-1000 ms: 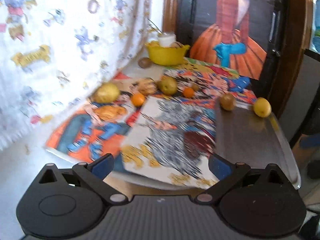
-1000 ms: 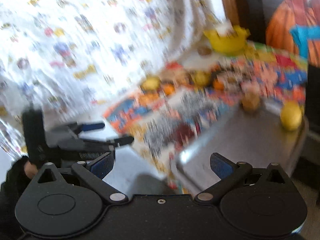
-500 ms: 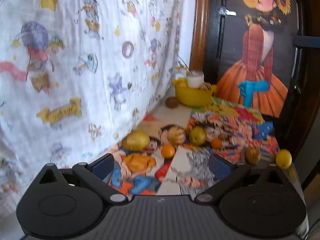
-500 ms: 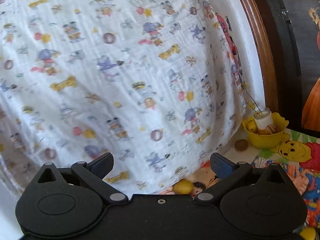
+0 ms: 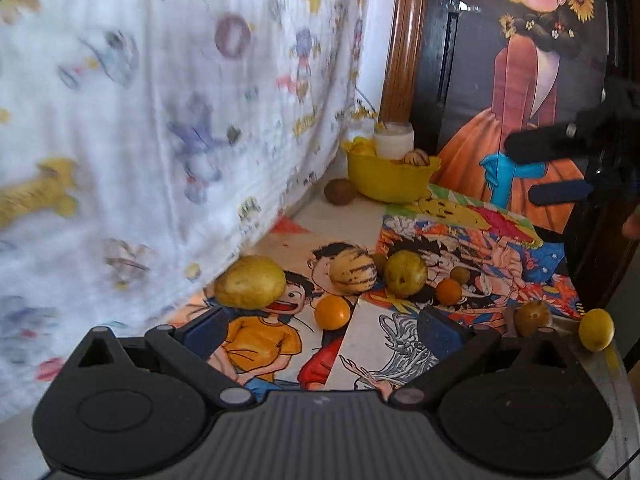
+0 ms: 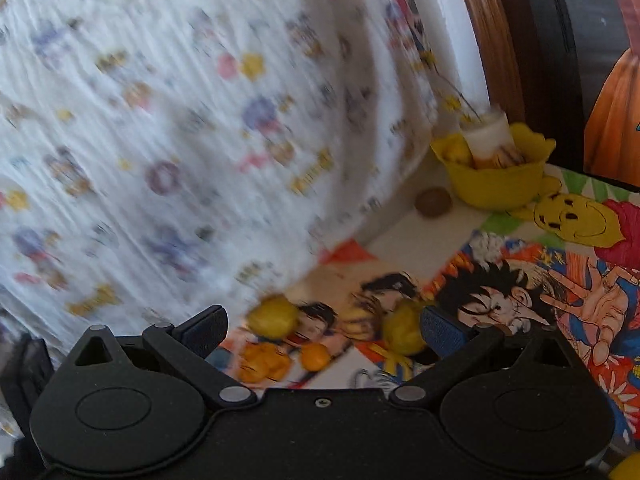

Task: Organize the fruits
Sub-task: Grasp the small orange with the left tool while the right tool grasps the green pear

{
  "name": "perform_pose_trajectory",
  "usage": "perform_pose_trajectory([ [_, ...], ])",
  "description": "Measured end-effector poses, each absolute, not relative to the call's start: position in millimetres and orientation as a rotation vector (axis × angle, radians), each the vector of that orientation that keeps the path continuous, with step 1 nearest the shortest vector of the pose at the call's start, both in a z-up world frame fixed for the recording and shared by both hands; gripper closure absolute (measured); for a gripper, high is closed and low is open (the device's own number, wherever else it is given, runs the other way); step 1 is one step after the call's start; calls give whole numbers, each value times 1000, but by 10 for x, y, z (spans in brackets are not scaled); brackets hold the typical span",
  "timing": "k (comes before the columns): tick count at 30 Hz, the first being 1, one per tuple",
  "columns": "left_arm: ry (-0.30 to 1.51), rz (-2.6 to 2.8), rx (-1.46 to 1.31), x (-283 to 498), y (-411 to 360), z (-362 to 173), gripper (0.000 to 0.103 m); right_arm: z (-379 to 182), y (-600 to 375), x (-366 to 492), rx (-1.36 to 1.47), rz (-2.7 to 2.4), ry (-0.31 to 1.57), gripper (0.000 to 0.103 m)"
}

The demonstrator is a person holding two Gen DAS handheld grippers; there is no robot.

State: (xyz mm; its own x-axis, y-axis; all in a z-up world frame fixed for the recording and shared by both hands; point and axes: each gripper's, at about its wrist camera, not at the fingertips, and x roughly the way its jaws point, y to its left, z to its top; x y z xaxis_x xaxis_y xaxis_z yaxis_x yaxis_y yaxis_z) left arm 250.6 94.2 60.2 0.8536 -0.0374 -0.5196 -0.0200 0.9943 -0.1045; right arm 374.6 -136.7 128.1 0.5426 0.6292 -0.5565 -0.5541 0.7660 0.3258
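Right tool (image 5: 560, 168) newly in left view; fruit nearer.

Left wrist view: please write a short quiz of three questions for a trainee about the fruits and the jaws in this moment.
1. True or false: the left gripper has its jaws shut on a fruit.
2. Multiple choice: where does the brown fruit at the back lie? A) inside the yellow bowl B) on the table beside the bowl, toward the curtain C) on the metal tray
3. Fill in: the fruit nearest the gap between the left jaws is the small ____ one.

Key
1. False: the jaws stand open and hold nothing.
2. B
3. orange
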Motion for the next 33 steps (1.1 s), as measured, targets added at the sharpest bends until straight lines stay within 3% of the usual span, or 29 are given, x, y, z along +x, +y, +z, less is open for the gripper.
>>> perform_pose_trajectory([
  [6, 570, -39, -87, 2825, 889, 355, 0, 878, -1277, 4102, -50, 716, 744, 7],
  [11, 580, -44, -44, 3035, 832, 212, 2, 589, -1270, 4440, -29, 702, 803, 13],
  [26, 630, -62, -96, 3435, 865, 2, 26, 186, -1135, 4903, 42, 700, 897, 19],
  [33, 662, -68, -133, 3530, 877, -88, 43, 62, -1108, 4984, 68, 707, 930, 21],
])
